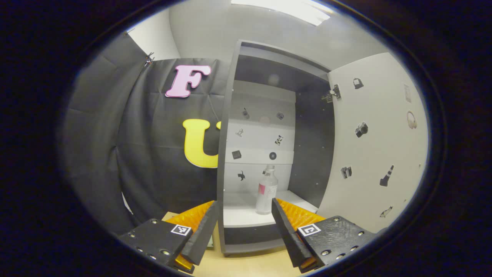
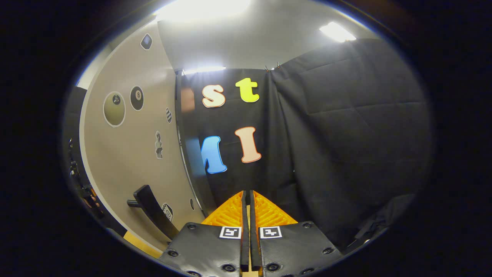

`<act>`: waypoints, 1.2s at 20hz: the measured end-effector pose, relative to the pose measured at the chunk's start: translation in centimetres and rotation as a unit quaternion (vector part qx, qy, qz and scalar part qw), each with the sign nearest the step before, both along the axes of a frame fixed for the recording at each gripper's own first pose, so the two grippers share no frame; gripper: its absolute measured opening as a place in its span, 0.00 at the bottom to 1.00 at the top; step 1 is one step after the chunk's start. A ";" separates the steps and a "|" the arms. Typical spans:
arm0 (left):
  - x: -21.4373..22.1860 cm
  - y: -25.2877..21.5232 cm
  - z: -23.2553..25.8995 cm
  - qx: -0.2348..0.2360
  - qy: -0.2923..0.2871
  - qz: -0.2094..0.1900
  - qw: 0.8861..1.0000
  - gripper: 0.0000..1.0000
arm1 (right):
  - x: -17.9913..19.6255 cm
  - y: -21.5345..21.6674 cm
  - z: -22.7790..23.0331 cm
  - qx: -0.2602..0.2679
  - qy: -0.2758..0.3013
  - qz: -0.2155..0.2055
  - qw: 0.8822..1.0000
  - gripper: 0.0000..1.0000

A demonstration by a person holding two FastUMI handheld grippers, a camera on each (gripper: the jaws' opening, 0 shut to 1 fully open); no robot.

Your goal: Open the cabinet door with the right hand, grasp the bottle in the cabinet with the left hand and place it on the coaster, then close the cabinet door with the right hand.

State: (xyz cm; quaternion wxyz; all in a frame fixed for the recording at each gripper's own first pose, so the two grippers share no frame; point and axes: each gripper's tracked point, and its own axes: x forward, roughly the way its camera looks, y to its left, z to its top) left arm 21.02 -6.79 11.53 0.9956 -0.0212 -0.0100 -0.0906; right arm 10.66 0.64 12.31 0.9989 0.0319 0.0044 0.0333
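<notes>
The cabinet [image 1: 230,154] stands open, its door [image 1: 376,146] swung out to the right. A clear bottle [image 1: 266,190] with a pink label stands upright on the cabinet's white bottom shelf [image 1: 240,217]. My left gripper [image 1: 243,221] is open in front of the shelf, short of the bottle, which shows between its fingers. In the right gripper view the door's outer face [image 2: 130,154] with its dark handle [image 2: 152,209] lies to the left. My right gripper [image 2: 247,209] is shut on nothing, just right of the door's edge and apart from the handle.
The cabinet sits on a light wooden tabletop [image 1: 250,265]. Upper shelves [image 1: 261,127] carry small stickers, as does the door's inner face. Black cloth walls [image 2: 346,134] close in the booth on both sides.
</notes>
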 end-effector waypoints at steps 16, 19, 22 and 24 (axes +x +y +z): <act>15.3 -8.6 -1.0 0.002 -0.001 -0.042 0.999 0.83 | 7.8 -4.4 -4.7 0.004 0.060 -0.031 0.998 0.93; 16.6 -9.3 -2.0 -0.004 0.007 -0.048 0.999 0.83 | 9.1 -4.4 -5.1 0.007 0.066 -0.028 0.997 0.98; 18.1 -9.9 -2.8 0.003 0.014 -0.049 0.999 0.83 | 10.0 -4.7 -5.4 0.013 0.073 -0.026 0.997 0.98; 19.1 -10.2 -3.5 0.003 0.020 -0.048 0.999 0.82 | 10.5 -5.0 -5.8 0.019 0.079 -0.022 0.996 0.98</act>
